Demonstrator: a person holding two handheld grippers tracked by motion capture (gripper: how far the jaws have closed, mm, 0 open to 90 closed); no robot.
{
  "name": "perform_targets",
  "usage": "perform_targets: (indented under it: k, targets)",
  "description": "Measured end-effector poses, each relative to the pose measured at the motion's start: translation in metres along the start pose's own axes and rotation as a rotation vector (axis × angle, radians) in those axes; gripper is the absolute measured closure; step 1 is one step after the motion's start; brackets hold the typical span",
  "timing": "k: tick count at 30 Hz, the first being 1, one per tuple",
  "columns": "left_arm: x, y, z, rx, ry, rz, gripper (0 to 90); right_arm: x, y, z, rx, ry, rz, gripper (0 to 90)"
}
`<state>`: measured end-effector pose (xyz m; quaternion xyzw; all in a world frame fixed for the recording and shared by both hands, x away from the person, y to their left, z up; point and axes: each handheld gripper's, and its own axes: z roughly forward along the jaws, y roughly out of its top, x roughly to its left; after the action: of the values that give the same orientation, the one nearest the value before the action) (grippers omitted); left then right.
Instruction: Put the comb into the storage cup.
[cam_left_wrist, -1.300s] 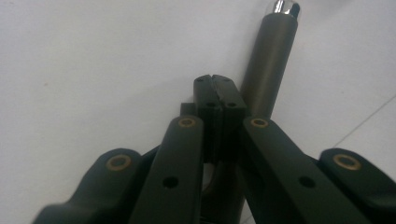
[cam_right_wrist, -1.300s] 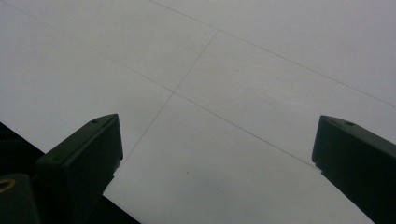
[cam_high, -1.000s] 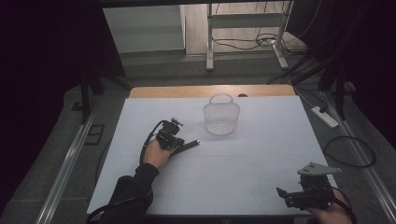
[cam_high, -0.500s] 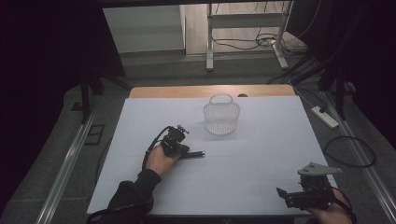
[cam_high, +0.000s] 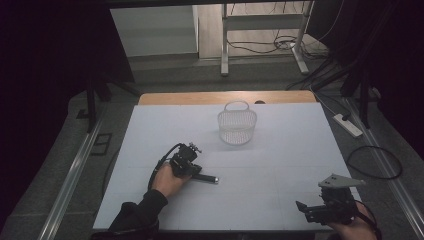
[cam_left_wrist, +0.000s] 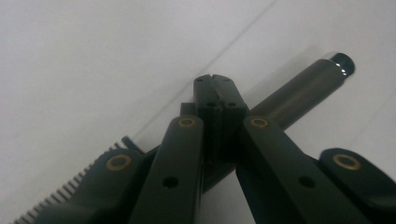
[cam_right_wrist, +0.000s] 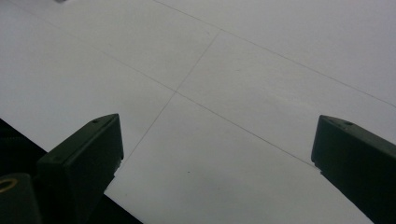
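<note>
My left gripper (cam_high: 196, 172) (cam_left_wrist: 215, 83) rests on the white table (cam_high: 300, 145), left of centre, held in a hand with a dark sleeve. Its jaws are pressed together at the tips with nothing between them. A dark rod (cam_high: 206, 178) (cam_left_wrist: 299, 91) with a glossy end lies on the table under the jaws and sticks out to the right; I cannot tell whether they touch. A clear wire-mesh basket (cam_high: 237, 126) stands upright beyond it, toward the far edge. My right gripper (cam_high: 303, 206) (cam_right_wrist: 217, 149) hovers at the near right corner, jaws wide open over bare table.
A strip of brown wood (cam_high: 200, 97) borders the table's far edge. On the floor lie a power strip (cam_high: 348, 125) and cables (cam_high: 375, 162) at the right, and metal table legs (cam_high: 225, 45) stand behind. Faint seam lines (cam_right_wrist: 196, 60) cross the white surface.
The left hand and its gripper have slid toward the near edge of the table, and the dark rod has come along with them. The right gripper and the basket have stayed put.
</note>
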<state>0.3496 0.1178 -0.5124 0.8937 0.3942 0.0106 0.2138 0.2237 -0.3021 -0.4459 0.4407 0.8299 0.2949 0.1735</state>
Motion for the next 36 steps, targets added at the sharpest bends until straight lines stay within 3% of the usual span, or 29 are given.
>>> perform_targets:
  k: [13,19,23,36]
  targets:
    - [-0.003,-0.024,-0.016,0.024,0.003,0.001,89.1,0.000,0.000,0.001,0.005,-0.003,-0.001,2.5]
    - [-0.002,-0.033,-0.021,0.013,-0.004,-0.015,89.0,0.001,0.001,0.001,0.008,-0.003,-0.003,2.5]
    - [-0.005,-0.029,-0.019,0.000,-0.021,-0.024,89.0,0.001,0.001,0.002,0.011,-0.004,-0.005,2.5]
    - [-0.038,-0.008,-0.002,0.006,-0.055,0.038,89.1,0.001,0.001,0.002,0.015,-0.002,-0.009,2.5]
